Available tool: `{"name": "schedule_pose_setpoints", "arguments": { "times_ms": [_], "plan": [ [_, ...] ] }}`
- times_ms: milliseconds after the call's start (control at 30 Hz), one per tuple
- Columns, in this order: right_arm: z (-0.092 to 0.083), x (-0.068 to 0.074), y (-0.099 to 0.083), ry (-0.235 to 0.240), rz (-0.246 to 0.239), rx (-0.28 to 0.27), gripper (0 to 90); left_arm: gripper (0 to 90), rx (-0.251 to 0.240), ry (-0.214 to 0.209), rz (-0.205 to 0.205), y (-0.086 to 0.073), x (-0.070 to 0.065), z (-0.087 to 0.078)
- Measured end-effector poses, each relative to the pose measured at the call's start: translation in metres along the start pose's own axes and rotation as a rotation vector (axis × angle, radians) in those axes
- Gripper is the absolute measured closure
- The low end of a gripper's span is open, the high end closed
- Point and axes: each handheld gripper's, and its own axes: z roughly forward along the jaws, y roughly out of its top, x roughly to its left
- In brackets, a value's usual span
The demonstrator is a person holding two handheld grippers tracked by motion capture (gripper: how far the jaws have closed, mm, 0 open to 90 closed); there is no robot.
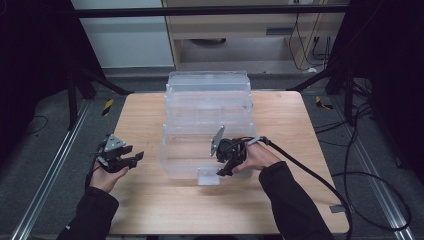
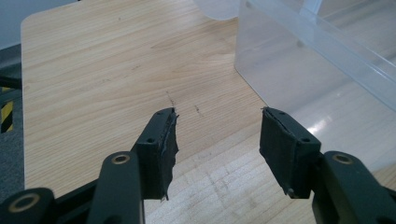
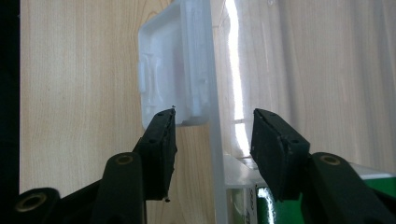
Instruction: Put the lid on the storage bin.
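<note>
the clear plastic bin [image 1: 207,127] sits at the middle of the wooden table [image 1: 150,195], running from its near half to the far edge, where it looks to be stacked or nested with more of the same; on its near wall a white latch tab [image 1: 207,176] juts out toward the person; empty, thin-walled and see-through, it will likely be light, stiff enough to lift by the rim, but smooth and slippery, so the rim or the tab seems the better hold than a flat wall; the right gripper [image 1: 227,165] is at the near wall just right of the tab, tipped downward, the hand behind it and the forearm coming in from the near right; in the right gripper view its jaws are spread and straddle the thin wall edge without pinching it; the left gripper [image 1: 120,160] rests low over bare table, well left of the bin, jaws spread and empty, wrist relaxed, pointing right.
</note>
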Motion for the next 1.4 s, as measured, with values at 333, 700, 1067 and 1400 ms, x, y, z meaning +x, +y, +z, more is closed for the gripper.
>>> {"name": "schedule_pose_setpoints", "arguments": {
  "times_ms": [333, 700, 1067, 1400],
  "plan": [
    [0.007, 0.001, 0.000, 0.047, -0.011, -0.009, 61.8, 47.0, -0.029, -0.016, 0.006, 0.008, -0.003, -0.004],
    [0.007, 0.003, -0.002, 0.048, 0.007, -0.013, 64.4, 48.0, -0.089, -0.029, 0.035, 0.032, -0.001, -0.014],
    [0.007, 0.005, -0.004, 0.033, 0.004, -0.026, 65.0, 51.1, -0.121, -0.054, 0.118, 0.068, -0.003, -0.017],
    [0.007, 0.006, -0.004, 0.027, -0.003, -0.028, 65.1, 53.3, -0.126, -0.089, 0.196, 0.100, -0.011, -0.015]
  ]
}}
